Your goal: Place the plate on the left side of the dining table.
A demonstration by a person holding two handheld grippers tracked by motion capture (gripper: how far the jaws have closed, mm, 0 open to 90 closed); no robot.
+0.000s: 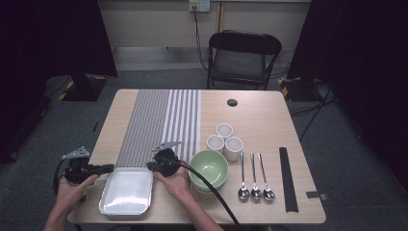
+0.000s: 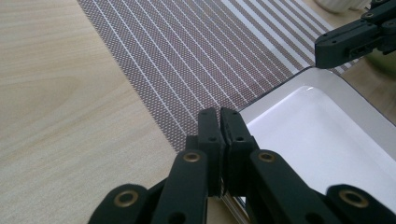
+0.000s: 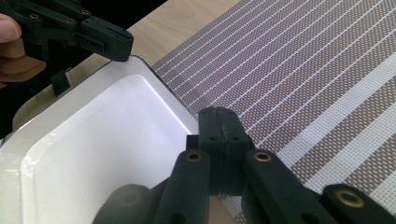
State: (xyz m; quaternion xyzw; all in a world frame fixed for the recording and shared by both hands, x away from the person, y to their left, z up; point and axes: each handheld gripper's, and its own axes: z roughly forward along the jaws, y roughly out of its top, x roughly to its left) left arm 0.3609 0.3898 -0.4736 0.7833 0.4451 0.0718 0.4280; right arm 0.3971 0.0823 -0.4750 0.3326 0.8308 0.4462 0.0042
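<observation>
Both claws are pinching the white tray (image 1: 126, 191) by its far corners. One is the left gripper (image 1: 109, 168), biting the far left corner with its jaws pressed together on the rim. Its partner, the right gripper (image 1: 150, 166), is squeezing the far right corner the same way. This tray is sitting near the front left corner of the tabletop (image 1: 262, 120), with its far edge touching the striped mat (image 1: 159, 125). Green bowls (image 1: 209, 168) are sitting just beside the right hand (image 1: 175, 182).
</observation>
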